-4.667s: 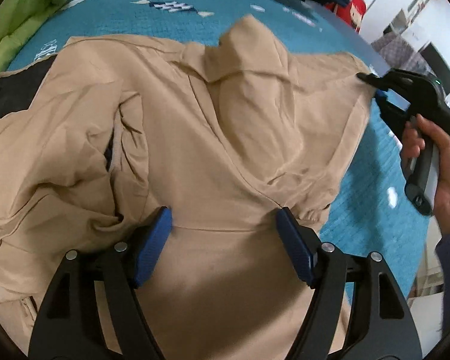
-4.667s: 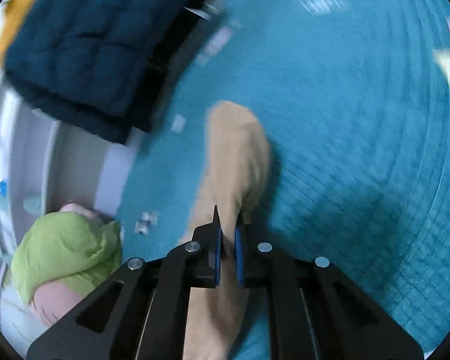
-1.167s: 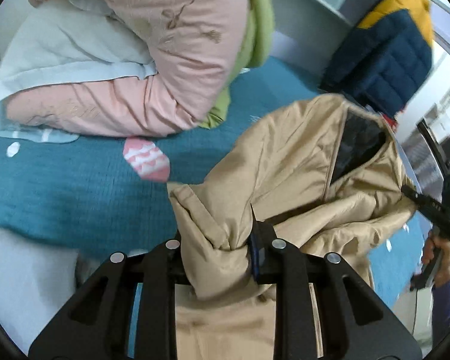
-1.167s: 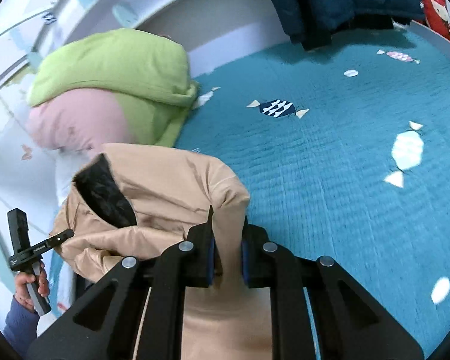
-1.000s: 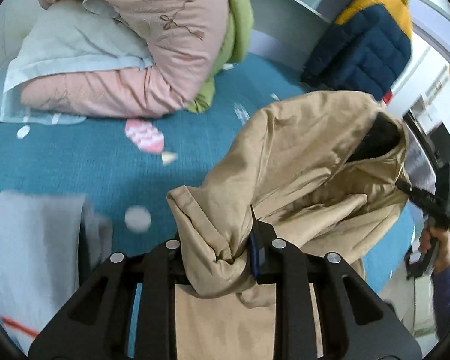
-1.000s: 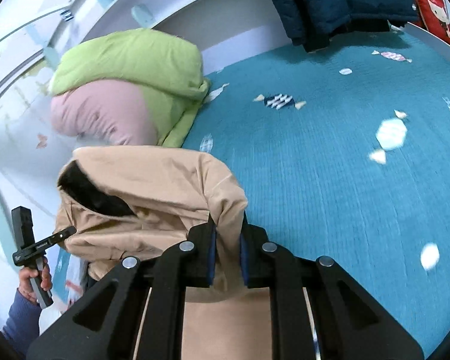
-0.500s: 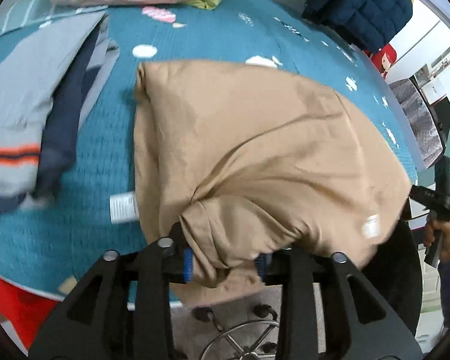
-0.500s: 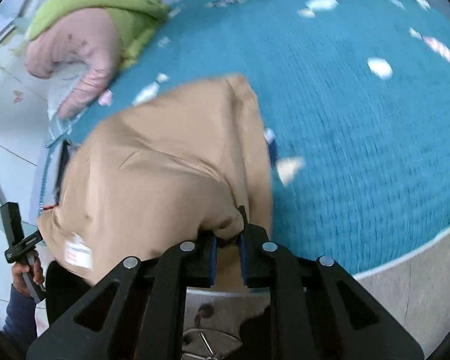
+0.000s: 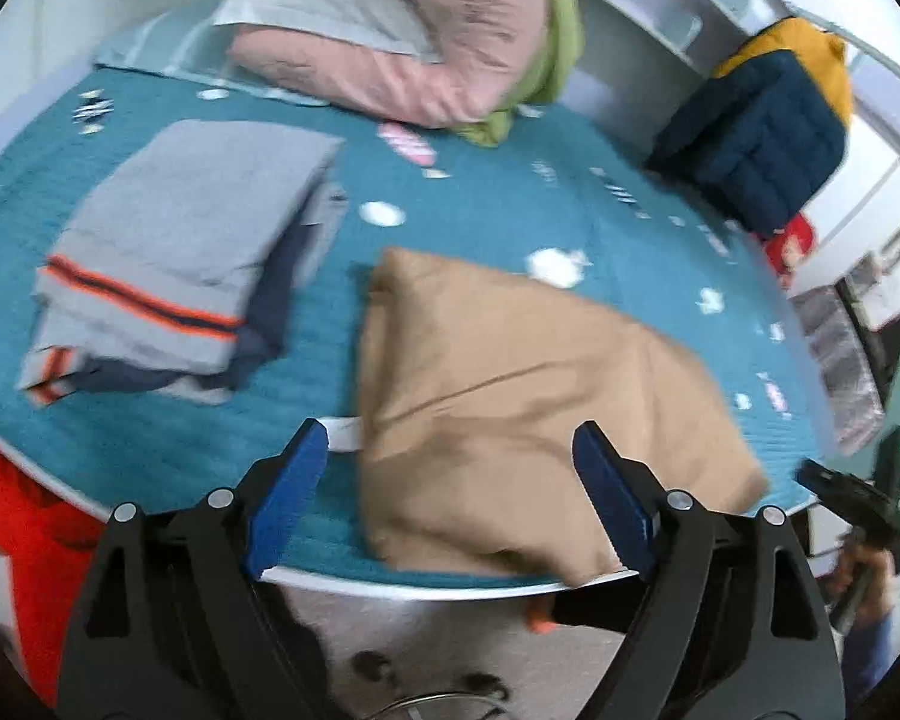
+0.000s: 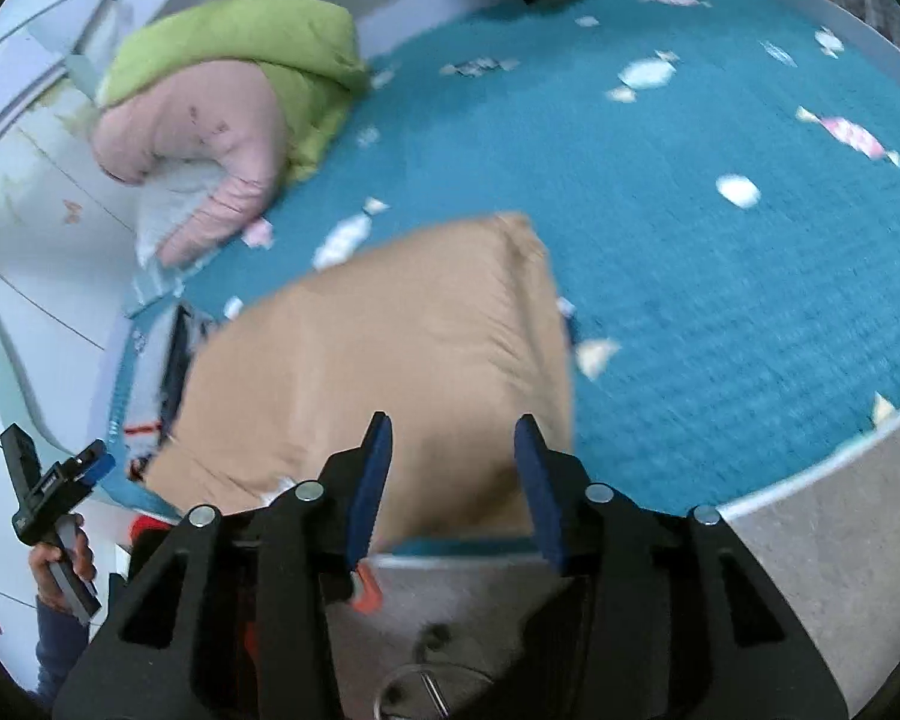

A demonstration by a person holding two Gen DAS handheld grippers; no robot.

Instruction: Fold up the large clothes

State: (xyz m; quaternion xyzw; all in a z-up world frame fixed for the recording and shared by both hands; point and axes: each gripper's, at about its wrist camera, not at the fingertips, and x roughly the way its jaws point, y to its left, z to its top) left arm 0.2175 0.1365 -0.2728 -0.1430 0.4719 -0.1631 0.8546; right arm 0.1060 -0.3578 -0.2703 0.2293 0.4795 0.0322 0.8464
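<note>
The tan jacket [image 9: 510, 396] lies folded in a flat bundle on the teal bed cover, near the bed's front edge; it also shows in the right wrist view [image 10: 378, 372]. My left gripper [image 9: 450, 498] is open and empty, its blue pads just off the bundle's near edge. My right gripper [image 10: 453, 486] is open and empty, at the bundle's near corner. The right gripper shows at the right edge of the left wrist view [image 9: 852, 492], and the left gripper at the left edge of the right wrist view [image 10: 54, 486].
A folded grey garment with orange stripes [image 9: 174, 264] lies left of the jacket. A pink and green quilt [image 9: 426, 30] and a navy and yellow jacket [image 9: 762, 120] sit at the back. The bed's front edge [image 9: 438, 582] drops to the floor, with a chair base [image 10: 426, 684] below.
Both grippers have let go of the jacket and opened. They pulled back a little toward the bed's front edge. The jacket has settled flat on the bed.
</note>
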